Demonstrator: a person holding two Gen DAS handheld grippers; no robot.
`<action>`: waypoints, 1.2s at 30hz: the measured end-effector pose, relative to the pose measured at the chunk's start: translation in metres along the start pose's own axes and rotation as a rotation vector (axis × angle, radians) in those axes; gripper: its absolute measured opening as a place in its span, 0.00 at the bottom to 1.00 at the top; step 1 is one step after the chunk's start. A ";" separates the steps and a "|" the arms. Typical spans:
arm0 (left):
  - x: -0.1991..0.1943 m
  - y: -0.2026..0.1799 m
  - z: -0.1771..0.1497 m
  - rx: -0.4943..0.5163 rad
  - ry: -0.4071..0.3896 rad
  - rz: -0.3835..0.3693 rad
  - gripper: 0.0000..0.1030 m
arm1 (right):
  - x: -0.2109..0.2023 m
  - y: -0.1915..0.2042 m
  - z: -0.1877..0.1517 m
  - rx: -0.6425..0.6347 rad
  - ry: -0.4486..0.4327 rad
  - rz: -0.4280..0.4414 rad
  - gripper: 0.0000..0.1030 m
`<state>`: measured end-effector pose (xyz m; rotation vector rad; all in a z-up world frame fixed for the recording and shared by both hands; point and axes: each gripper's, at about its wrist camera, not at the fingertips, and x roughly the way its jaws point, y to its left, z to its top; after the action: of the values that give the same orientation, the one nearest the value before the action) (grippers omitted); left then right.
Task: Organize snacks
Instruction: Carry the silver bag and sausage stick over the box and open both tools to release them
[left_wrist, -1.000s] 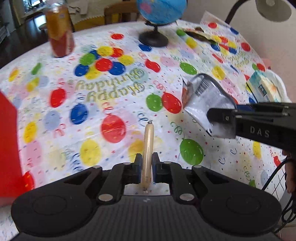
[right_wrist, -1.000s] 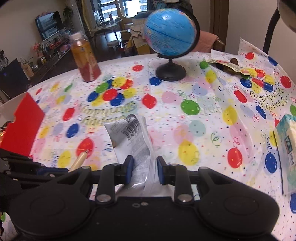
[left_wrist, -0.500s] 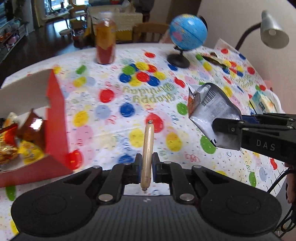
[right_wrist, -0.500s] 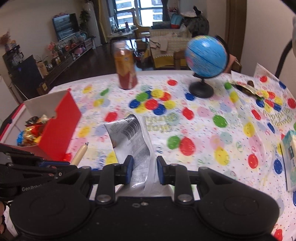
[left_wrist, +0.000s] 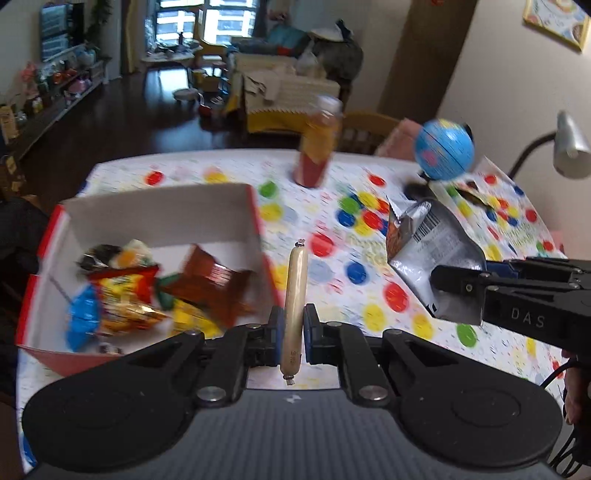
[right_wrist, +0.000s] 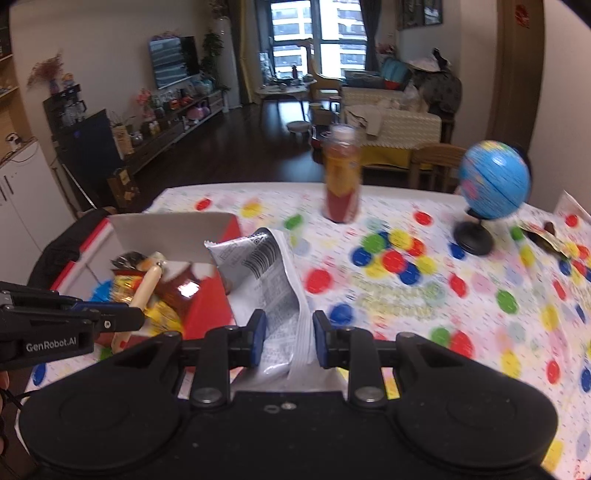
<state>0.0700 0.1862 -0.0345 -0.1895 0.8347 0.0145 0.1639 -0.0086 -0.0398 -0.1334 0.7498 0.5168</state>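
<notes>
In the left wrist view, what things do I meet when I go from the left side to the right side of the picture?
Red box with snacks → sausage stick in the left claw → silver packet in the right claw → lamp.

My worktop (right_wrist: 406, 306) wears a white party cloth printed with coloured balloons. Directly on it sit a red-and-white snack box (left_wrist: 155, 218) at the left edge, an orange-red bottle (right_wrist: 341, 177) upright at the far side, a blue globe (right_wrist: 493, 184) on its black stand to the right, and a flat wrapper (right_wrist: 546, 240) just beyond the globe.
</notes>
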 end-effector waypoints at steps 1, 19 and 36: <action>-0.004 0.009 0.001 -0.006 -0.010 0.009 0.10 | 0.002 0.009 0.003 -0.006 -0.002 0.007 0.25; -0.002 0.151 0.013 -0.077 -0.008 0.139 0.10 | 0.085 0.118 0.032 -0.017 0.050 0.077 0.25; 0.078 0.190 0.040 -0.042 0.099 0.159 0.10 | 0.172 0.127 0.049 -0.031 0.121 -0.013 0.25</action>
<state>0.1355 0.3754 -0.0968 -0.1643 0.9473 0.1730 0.2366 0.1850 -0.1124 -0.1996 0.8582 0.5118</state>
